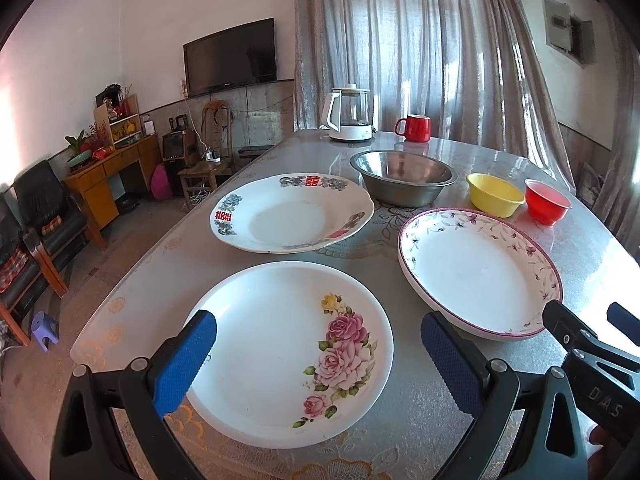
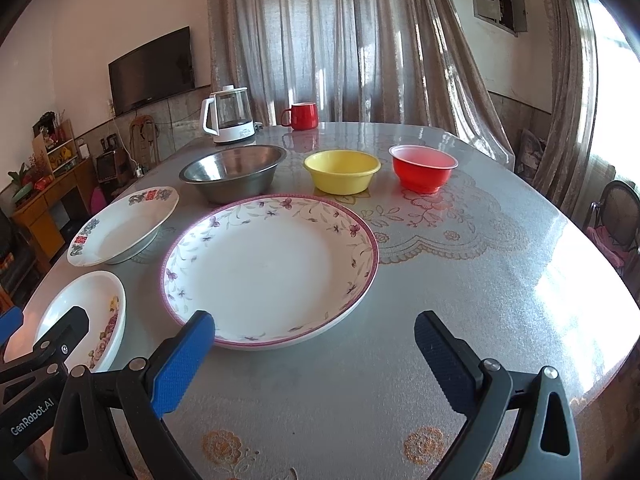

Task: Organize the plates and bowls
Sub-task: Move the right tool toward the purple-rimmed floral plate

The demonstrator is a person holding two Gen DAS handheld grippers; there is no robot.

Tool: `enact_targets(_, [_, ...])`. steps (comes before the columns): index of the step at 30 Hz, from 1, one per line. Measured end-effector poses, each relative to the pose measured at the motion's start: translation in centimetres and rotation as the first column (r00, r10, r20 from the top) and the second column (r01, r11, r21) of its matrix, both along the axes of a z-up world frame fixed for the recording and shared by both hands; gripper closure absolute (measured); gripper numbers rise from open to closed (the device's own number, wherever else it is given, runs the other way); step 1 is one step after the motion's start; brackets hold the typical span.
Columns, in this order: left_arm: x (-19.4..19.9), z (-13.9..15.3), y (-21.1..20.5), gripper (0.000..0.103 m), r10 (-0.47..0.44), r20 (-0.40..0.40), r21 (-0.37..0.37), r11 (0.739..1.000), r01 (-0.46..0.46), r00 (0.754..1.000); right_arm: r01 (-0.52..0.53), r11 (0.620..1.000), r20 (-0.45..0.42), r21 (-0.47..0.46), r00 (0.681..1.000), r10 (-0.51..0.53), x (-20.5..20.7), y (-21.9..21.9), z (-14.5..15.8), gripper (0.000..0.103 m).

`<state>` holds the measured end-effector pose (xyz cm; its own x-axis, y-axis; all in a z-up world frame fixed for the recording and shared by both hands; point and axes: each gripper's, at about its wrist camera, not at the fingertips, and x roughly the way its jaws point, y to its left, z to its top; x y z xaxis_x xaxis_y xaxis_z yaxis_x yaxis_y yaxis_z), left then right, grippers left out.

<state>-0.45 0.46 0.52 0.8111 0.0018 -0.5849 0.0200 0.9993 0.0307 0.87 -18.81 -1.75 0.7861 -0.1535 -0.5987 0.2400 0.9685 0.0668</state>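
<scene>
While nothing is gripped yet, the left gripper hangs with its jaws spread wide over the rose plate, which lies directly beneath and between its blue pads. The right gripper is also spread wide and empty, its left pad just at the near rim of the purple-edged plate ahead of it. Beyond sit a plate with red characters, then a steel bowl, a yellow bowl and a red bowl in a row. The table looks glossy, so a plate would likely skate away if a pad pushes its rim. A shallow pinch on the thin edge could slip, and stacking carelessly could chip the crockery.
</scene>
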Motion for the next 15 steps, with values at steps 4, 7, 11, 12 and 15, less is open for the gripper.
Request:
enact_targets(4, [0.3,-0.2,0.1,0.000,0.003,-0.008,-0.006,1.000,-0.003,1.000,0.002,1.000,0.003,0.003,1.000,-0.002,0.2,-0.1,0.0,0.001])
enact_targets(7, [0.5,-0.6,-0.1,0.000,-0.001,-0.022,-0.007,1.000,0.001,1.000,0.000,1.000,-0.004,0.011,1.000,0.000,0.4,-0.2,-0.4,0.001])
enact_targets(11, [0.6,-0.9,-0.4,0.000,-0.010,-0.033,0.004,1.000,0.010,0.999,-0.001,1.000,-0.006,0.030,1.000,0.001,0.4,-0.6,-0.8,0.001])
enact_targets(12, [0.7,-0.9,-0.4,0.000,-0.009,-0.035,0.004,1.000,0.009,0.999,0.000,0.999,-0.006,0.037,1.000,0.000,0.5,-0.7,-0.9,0.001])
enact_targets(15, [0.9,-1.0,-0.5,0.000,-0.007,-0.039,0.004,1.000,0.007,0.999,0.001,0.999,-0.003,0.043,1.000,-0.001,0.6,-0.8,-1.0,0.001])
